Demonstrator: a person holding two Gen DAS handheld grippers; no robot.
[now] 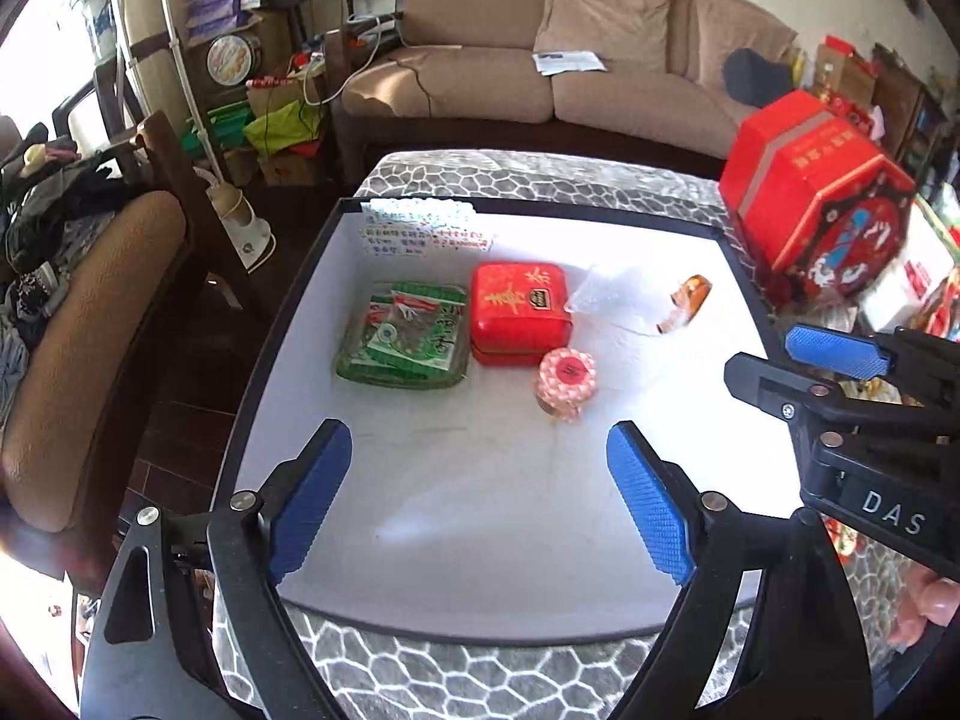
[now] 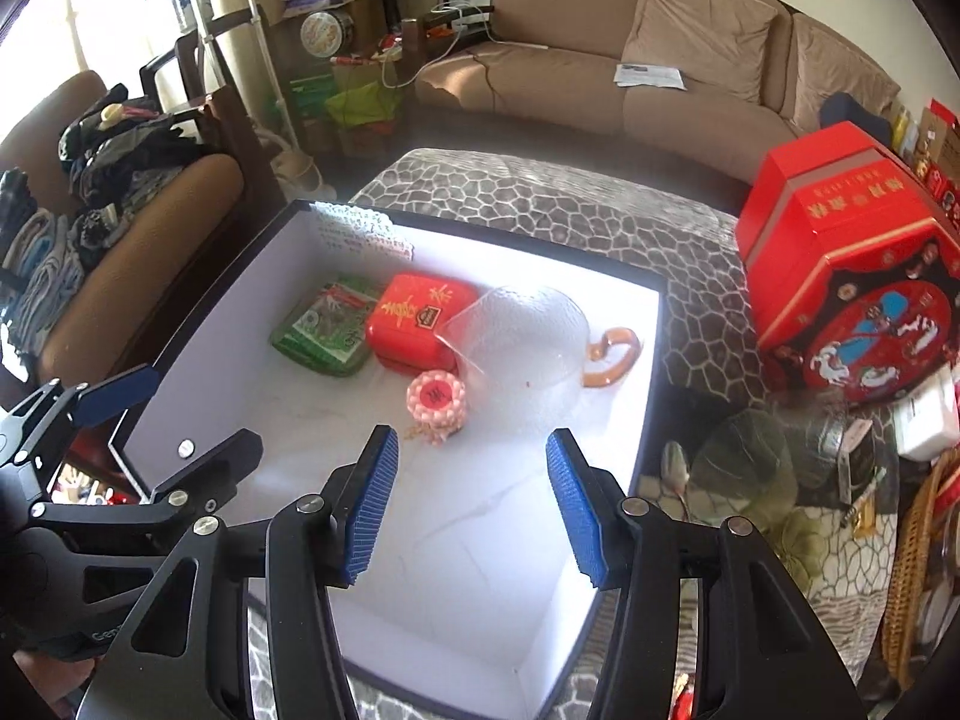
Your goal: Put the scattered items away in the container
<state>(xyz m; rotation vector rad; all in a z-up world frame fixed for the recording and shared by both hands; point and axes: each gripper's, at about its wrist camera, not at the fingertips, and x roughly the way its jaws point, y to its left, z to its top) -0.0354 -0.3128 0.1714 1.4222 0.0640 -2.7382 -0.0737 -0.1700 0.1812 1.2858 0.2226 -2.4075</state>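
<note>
A shallow white box with a dark rim [image 1: 300, 276] [image 2: 648, 360] sits on the patterned table. Inside lie a green snack packet [image 1: 403, 336] [image 2: 321, 327], a red tin [image 1: 519, 312] [image 2: 414, 318], a pink round jar [image 1: 566, 375] [image 2: 435, 399] and a clear glass cup with an amber handle [image 1: 606, 297] [image 2: 528, 342], tipped on its side. My left gripper [image 1: 480, 498] is open and empty above the box's near part. My right gripper [image 2: 471, 504] is open and empty above the box's near right; it also shows at the right of the left wrist view [image 1: 798, 360].
A large red octagonal gift box [image 1: 822, 192] [image 2: 852, 264] stands right of the white box. Glassware, a wicker basket [image 2: 918, 570] and packets crowd the table's right side. A brown sofa [image 1: 540, 48] is behind; an armchair with clothes [image 2: 90, 192] is at the left.
</note>
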